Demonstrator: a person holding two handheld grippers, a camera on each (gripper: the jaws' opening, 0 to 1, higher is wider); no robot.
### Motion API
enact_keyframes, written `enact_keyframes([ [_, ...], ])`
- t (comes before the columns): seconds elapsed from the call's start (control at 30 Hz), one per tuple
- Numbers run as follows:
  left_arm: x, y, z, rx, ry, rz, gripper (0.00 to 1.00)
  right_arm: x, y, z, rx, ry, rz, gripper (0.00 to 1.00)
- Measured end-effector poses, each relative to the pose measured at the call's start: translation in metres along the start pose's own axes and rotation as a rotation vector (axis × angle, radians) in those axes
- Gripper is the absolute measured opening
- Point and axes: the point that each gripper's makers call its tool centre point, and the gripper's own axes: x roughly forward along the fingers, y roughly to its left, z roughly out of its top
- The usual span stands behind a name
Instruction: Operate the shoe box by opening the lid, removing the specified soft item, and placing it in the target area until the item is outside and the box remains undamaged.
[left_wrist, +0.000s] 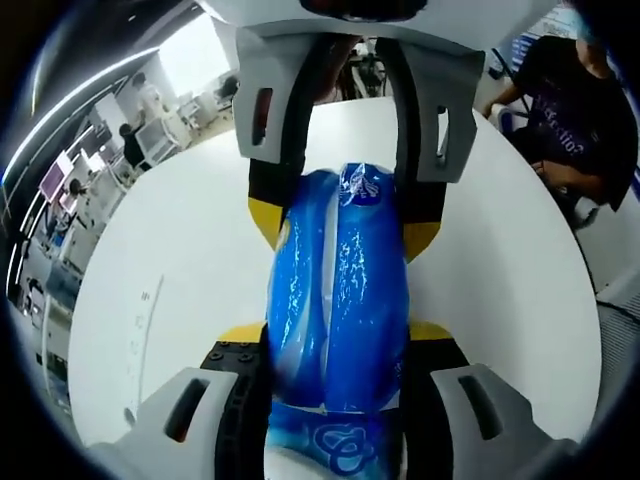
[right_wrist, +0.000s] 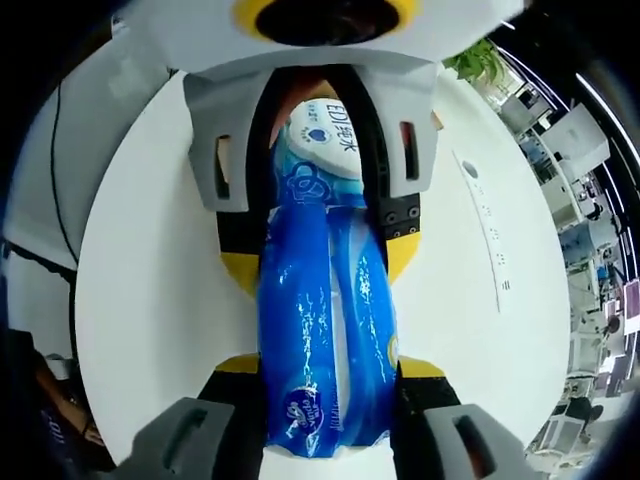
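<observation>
A blue plastic-wrapped soft pack (left_wrist: 340, 290) with a white printed end is held above the white round table (left_wrist: 170, 270). My left gripper (left_wrist: 335, 335) is shut on its near end, jaws pressing both sides. My right gripper (left_wrist: 342, 225) reaches in from the top, facing mine, shut on the far end. In the right gripper view the same blue pack (right_wrist: 320, 330) runs up the middle. My right gripper (right_wrist: 328, 367) clamps its lower part. The left gripper (right_wrist: 320, 262) clamps the upper part, where the white label end (right_wrist: 322, 140) sits between its jaws.
A seated person in a dark shirt (left_wrist: 580, 120) is at the table's far right edge. Desks and monitors (left_wrist: 90, 170) lie beyond the left edge. A printed scale strip (right_wrist: 488, 235) marks the table (right_wrist: 150, 280), and a black cable (right_wrist: 55, 150) hangs off its left side.
</observation>
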Motion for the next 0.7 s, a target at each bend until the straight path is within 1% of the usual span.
enact_keyframes([
  [0.13, 0.003, 0.001, -0.002, -0.009, 0.002, -0.005, 0.51, 0.003, -0.001, -0.001, -0.002, -0.001, 0.004, 0.46],
  [0.47, 0.005, 0.001, -0.009, -0.020, 0.010, 0.005, 0.54, 0.010, -0.002, 0.000, -0.019, -0.001, 0.003, 0.49],
  [0.7, 0.008, 0.001, -0.011, -0.021, 0.016, 0.002, 0.55, 0.013, -0.002, -0.001, -0.026, 0.012, 0.002, 0.50],
])
